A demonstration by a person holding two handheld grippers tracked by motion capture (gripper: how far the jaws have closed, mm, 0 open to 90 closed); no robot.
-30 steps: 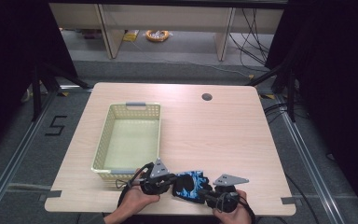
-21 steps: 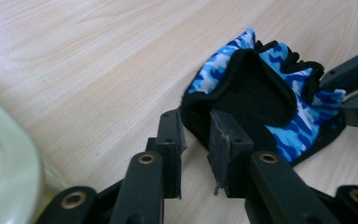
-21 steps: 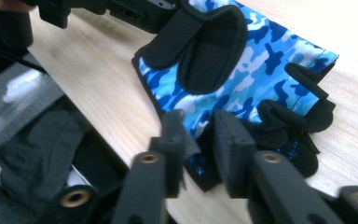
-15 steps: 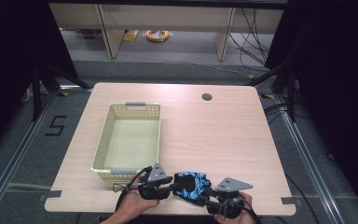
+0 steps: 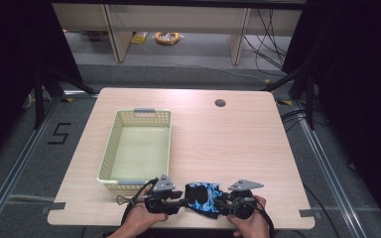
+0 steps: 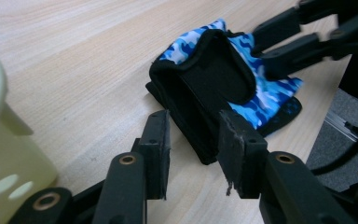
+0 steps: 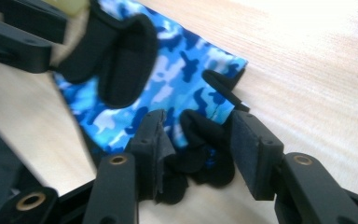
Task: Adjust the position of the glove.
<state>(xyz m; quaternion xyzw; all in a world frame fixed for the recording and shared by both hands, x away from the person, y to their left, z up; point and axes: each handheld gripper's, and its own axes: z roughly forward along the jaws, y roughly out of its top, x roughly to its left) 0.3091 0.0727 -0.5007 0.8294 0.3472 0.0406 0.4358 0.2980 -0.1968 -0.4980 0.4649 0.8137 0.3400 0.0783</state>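
A blue camouflage glove (image 5: 203, 197) with a black cuff lies on the wooden table (image 5: 228, 148) near its front edge, between my two grippers. My left gripper (image 5: 183, 201) reaches in from the left. Its jaws have just been opening and now stand apart (image 6: 193, 144) around the black cuff (image 6: 209, 88), with a gap on one side. My right gripper (image 5: 221, 205) comes from the right. Its jaws have also just been opening and stand apart (image 7: 198, 144) around the glove's black finger ends (image 7: 205, 140), without pressing on them.
A pale yellow plastic basket (image 5: 109, 153) stands left of centre, its near end just behind my left gripper. A round cable hole (image 5: 220, 103) sits at the table's back. Bare wood spreads to the right and behind the glove.
Both grippers' jaws have spread apart and let go of the glove. The glove has settled flat on the table in about the same place.
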